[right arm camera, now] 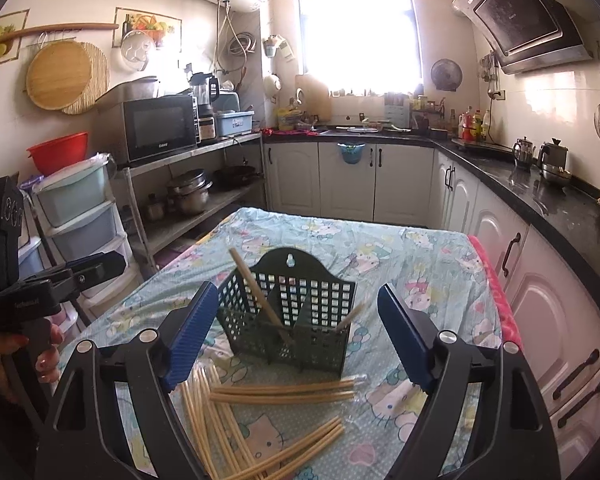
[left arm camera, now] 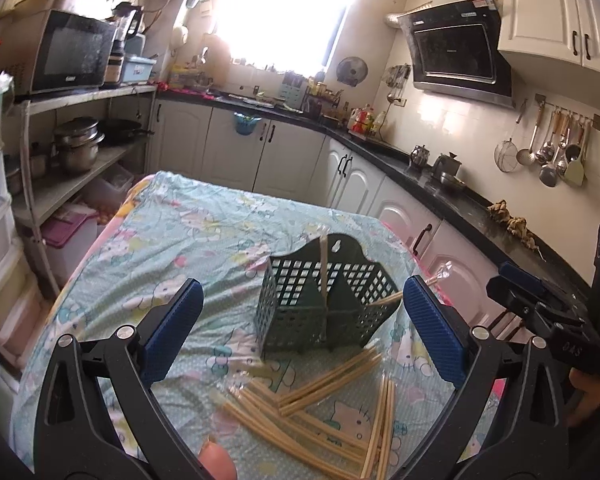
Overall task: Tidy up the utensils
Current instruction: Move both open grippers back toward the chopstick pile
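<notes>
The left gripper [left arm camera: 302, 324] is seen from its own camera with both blue-padded fingers [left arm camera: 172, 332] spread wide apart across the lower half of the frame, and nothing is held between them. A fingertip of the holding hand [left arm camera: 217, 460] is glimpsed at the bottom edge. The right gripper [right arm camera: 294, 336] is likewise shown with its blue pads [right arm camera: 406, 338] set wide apart in the lower part of its frame, nothing clasped. In the right view, the left tool is seen at the left edge, gripped by a hand [right arm camera: 40, 354] with painted nails.
</notes>
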